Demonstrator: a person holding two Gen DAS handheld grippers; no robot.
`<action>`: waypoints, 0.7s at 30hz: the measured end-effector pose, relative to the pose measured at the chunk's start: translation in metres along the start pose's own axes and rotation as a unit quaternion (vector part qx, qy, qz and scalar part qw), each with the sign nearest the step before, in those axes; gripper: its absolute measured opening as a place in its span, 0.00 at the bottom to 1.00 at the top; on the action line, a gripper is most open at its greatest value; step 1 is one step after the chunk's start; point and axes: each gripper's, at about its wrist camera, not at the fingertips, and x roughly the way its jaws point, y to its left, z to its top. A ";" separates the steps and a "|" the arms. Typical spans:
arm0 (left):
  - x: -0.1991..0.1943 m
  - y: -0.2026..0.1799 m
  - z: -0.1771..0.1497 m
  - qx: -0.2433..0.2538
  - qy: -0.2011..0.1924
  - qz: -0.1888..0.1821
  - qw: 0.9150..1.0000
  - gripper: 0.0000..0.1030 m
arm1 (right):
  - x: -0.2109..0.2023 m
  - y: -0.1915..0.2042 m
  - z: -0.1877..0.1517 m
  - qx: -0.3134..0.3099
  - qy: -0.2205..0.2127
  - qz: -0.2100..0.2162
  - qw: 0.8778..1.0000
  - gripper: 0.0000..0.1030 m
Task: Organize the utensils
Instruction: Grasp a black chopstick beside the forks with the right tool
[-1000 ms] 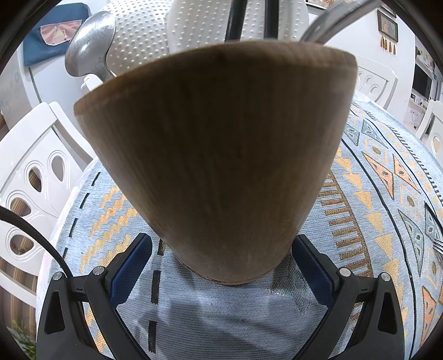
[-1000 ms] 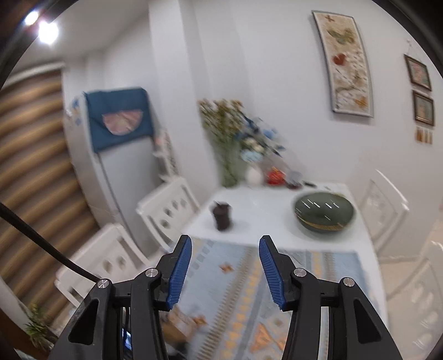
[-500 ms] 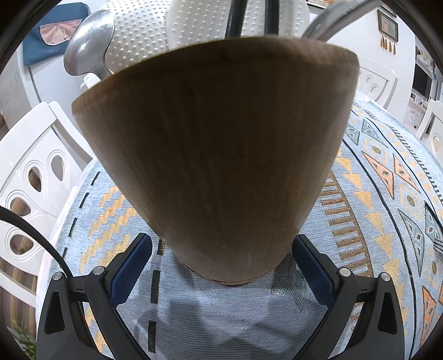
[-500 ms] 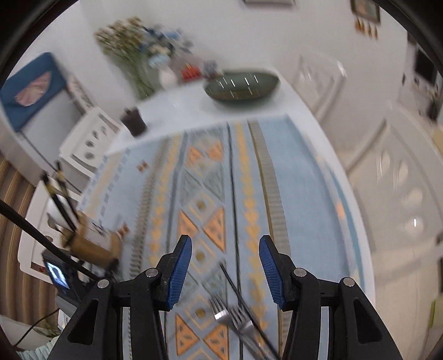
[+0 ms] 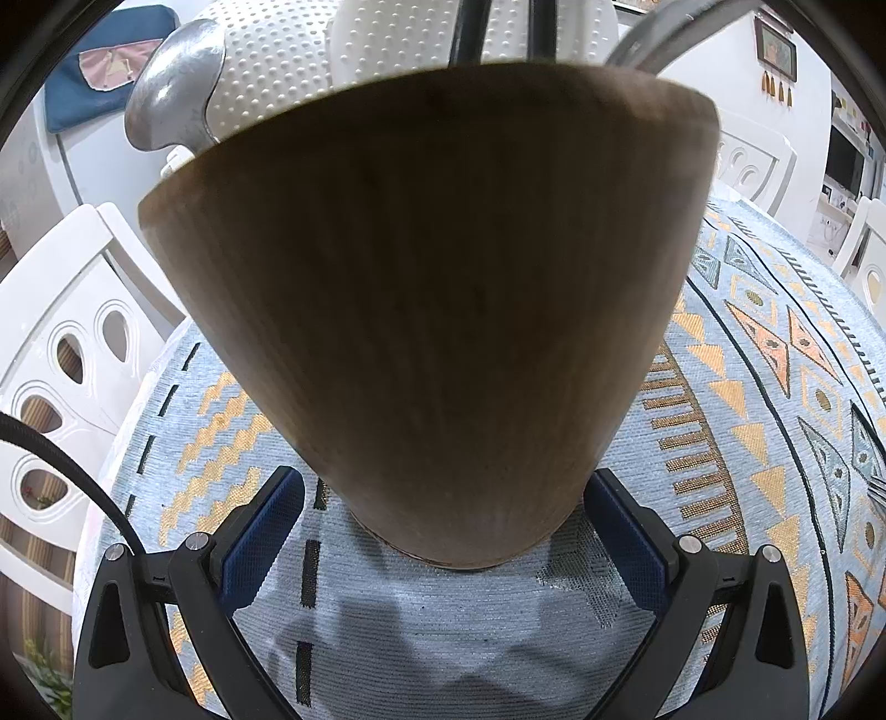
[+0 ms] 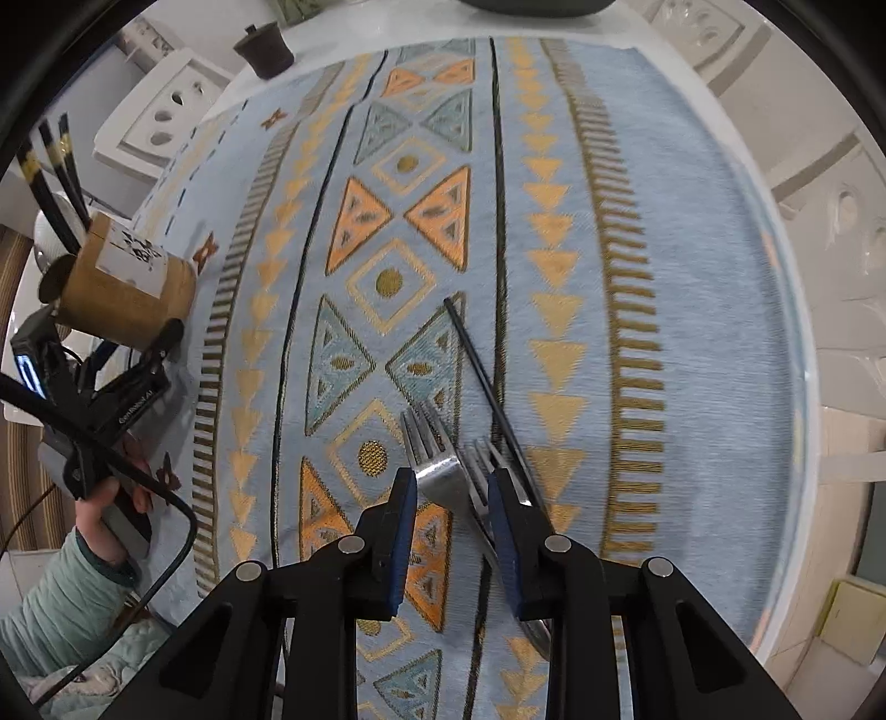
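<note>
A wooden utensil holder [image 5: 432, 310] fills the left wrist view, and my left gripper [image 5: 443, 526] is shut on its base, one blue pad on each side. A metal spoon [image 5: 171, 94], white dotted utensil heads [image 5: 266, 72] and black sticks rise from it. In the right wrist view the holder [image 6: 127, 288] stands far left with black chopsticks [image 6: 55, 166] in it. My right gripper [image 6: 451, 479] points down over two forks [image 6: 437, 459] on the patterned cloth [image 6: 692, 277]. Its jaws have just been closing and the fork necks lie between the pads, which do not visibly press. One black chopstick [image 6: 479, 371] lies beside the forks.
A small dark cup [image 6: 266, 50] and a dark bowl [image 6: 531, 4] stand at the table's far end. White chairs [image 5: 61, 354] line the left side. The table edge [image 6: 797, 343] runs close on the right. A hand and green sleeve [image 6: 83, 559] hold the left gripper.
The right gripper has tipped from facing the room to pointing down and has dropped close over the forks, with its jaws narrower. The left gripper and holder have not moved.
</note>
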 end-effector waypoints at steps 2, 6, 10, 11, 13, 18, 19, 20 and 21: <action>0.000 0.000 0.000 0.000 0.000 0.000 1.000 1.00 | 0.005 -0.002 0.002 -0.005 0.016 0.014 1.000 0.25; 0.000 0.000 0.000 0.000 0.000 0.000 1.000 1.00 | 0.010 -0.001 0.004 -0.035 0.025 -0.007 0.999 0.25; 0.000 0.000 0.000 0.000 0.000 0.000 1.000 1.00 | 0.022 -0.001 0.007 -0.035 0.042 0.001 0.999 0.25; 0.000 0.000 0.000 0.000 0.000 0.000 1.000 1.00 | 0.023 0.000 0.008 -0.039 0.040 -0.002 0.998 0.25; 0.000 -0.001 0.000 0.000 0.000 0.000 1.000 1.00 | 0.025 0.003 0.009 -0.048 0.039 -0.008 0.998 0.25; 0.000 0.000 0.000 0.000 0.000 0.000 1.000 1.00 | 0.024 0.014 0.007 -0.067 0.047 -0.017 0.997 0.11; 0.000 0.000 0.000 0.000 0.000 0.000 1.000 1.00 | 0.023 0.017 0.006 -0.067 0.052 -0.014 0.996 0.08; 0.000 0.000 0.000 0.000 0.000 0.000 1.000 1.00 | 0.023 0.018 0.005 -0.068 0.055 -0.014 0.996 0.08; 0.000 -0.001 0.000 0.000 0.000 0.000 1.000 1.00 | 0.023 0.020 0.002 -0.074 0.058 -0.017 0.995 0.08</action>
